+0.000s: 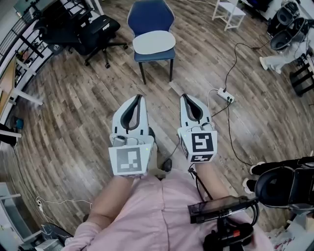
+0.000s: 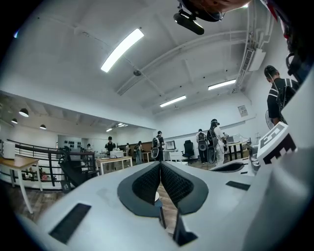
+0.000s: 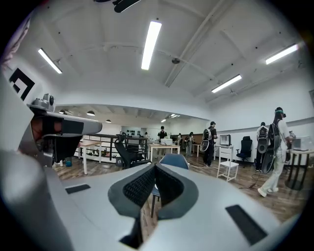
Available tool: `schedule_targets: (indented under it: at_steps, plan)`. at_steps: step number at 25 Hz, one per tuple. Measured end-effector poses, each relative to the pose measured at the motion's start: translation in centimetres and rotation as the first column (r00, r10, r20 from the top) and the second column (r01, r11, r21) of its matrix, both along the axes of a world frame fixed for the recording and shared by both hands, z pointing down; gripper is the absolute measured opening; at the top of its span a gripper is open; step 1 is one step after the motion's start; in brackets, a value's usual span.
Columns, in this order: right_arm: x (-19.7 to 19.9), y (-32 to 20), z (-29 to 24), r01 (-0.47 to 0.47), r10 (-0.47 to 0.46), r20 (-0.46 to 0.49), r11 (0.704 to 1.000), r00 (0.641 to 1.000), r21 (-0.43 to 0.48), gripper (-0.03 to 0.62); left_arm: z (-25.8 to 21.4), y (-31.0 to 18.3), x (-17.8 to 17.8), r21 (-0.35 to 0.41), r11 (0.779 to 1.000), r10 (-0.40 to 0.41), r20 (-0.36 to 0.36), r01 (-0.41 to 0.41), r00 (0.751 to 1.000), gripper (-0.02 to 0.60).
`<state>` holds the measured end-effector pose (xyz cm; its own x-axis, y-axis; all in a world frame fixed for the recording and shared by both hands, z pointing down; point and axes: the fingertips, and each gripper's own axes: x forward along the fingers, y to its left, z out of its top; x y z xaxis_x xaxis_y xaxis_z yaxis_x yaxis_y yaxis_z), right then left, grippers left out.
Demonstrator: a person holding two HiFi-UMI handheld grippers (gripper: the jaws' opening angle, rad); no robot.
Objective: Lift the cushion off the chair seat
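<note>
A blue chair (image 1: 151, 19) stands ahead on the wooden floor, with a flat oval whitish cushion (image 1: 154, 42) lying on its seat. My left gripper (image 1: 140, 97) and right gripper (image 1: 185, 97) are held side by side well short of the chair, both pointing toward it, both shut with nothing between the jaws. In the right gripper view the chair's blue back (image 3: 173, 161) shows just beyond the closed jaws (image 3: 155, 166). In the left gripper view the closed jaws (image 2: 160, 164) hide most of the chair; only a sliver of pale cushion (image 2: 156, 197) and leg shows below the pads.
A black office chair (image 1: 91, 32) stands left of the blue chair. A white stool (image 1: 228, 12) is at the back right. A white power strip (image 1: 225, 95) with a black cable lies on the floor to the right. Several people stand at desks far off.
</note>
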<state>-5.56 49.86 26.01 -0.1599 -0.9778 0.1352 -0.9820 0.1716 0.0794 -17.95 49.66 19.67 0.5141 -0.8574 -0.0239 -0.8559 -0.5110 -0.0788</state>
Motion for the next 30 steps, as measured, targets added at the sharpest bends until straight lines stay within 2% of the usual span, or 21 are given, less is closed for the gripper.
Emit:
schedule_targets:
  at_steps: [1, 3, 6, 14, 22, 30]
  plan:
    - [0.0, -0.5, 0.2, 0.002, -0.002, 0.003, 1.000, 1.000, -0.003, 0.005, 0.3, -0.6, -0.1, -0.006, 1.000, -0.004, -0.002, 0.004, 1.000, 0.014]
    - [0.0, -1.8, 0.8, 0.010, -0.010, 0.011, 1.000, 1.000, -0.013, 0.086, 0.9, -2.0, -0.3, -0.023, 1.000, -0.010, -0.003, 0.010, 1.000, 0.015]
    - [0.1, -4.5, 1.5, 0.004, -0.004, 0.012, 0.999, 1.000, -0.034, 0.100, 1.8, -5.0, -0.5, -0.049, 0.999, -0.011, -0.005, 0.011, 1.000, 0.014]
    - [0.7, -15.5, 3.6, -0.011, 0.013, 0.014, 0.997, 1.000, -0.078, 0.089, 4.0, -16.5, 0.0, -0.090, 0.996, 0.003, 0.012, -0.001, 1.000, 0.014]
    - [-1.0, -28.0, 1.0, -0.001, 0.001, -0.012, 0.999, 1.000, -0.037, 0.075, 2.1, -27.9, -0.9, -0.058, 0.998, 0.029, -0.003, -0.030, 1.000, 0.014]
    - [-0.7, -33.2, -1.7, -0.038, 0.039, -0.030, 0.999, 0.999, 0.018, 0.066, 0.6, -33.9, -1.4, -0.018, 0.999, 0.048, -0.005, -0.048, 0.999, 0.014]
